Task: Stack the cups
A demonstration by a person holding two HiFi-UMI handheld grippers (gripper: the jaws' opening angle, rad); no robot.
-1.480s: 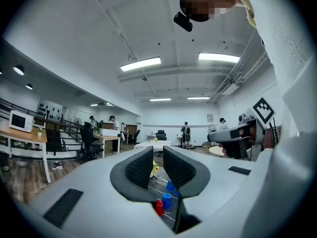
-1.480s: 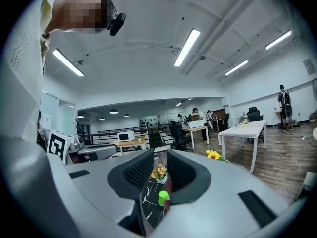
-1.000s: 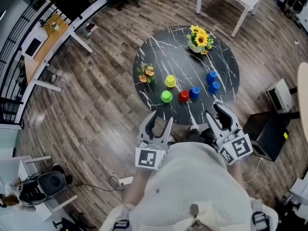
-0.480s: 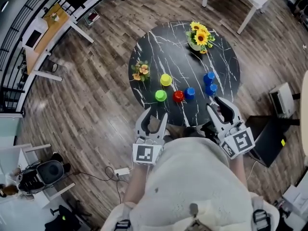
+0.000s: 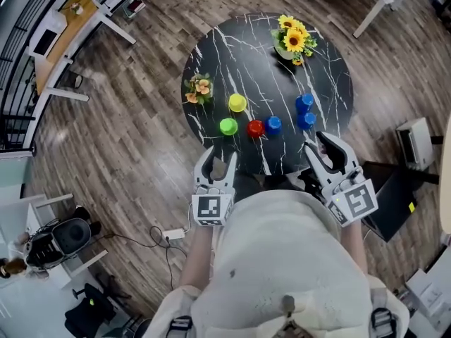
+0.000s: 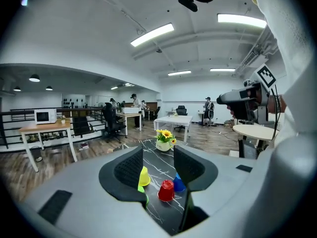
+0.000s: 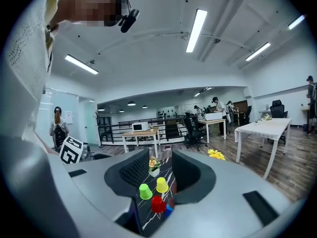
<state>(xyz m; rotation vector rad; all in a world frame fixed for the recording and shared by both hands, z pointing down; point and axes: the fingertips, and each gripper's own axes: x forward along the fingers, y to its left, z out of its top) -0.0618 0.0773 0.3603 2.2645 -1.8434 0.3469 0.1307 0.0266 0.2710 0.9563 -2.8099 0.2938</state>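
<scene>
Left tongs [image 5: 218,159], right tongs [image 5: 320,144] still open at table [image 5: 232,41] edge

Bright, even light from ceiling strips [image 7: 197,29]; strong fisheye edges.

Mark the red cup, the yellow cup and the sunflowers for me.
red cup [image 5: 255,127]: head view, middle of its top.
yellow cup [image 5: 237,103]: head view, middle of its top.
sunflowers [image 5: 294,40]: head view, on a bloom.
</scene>
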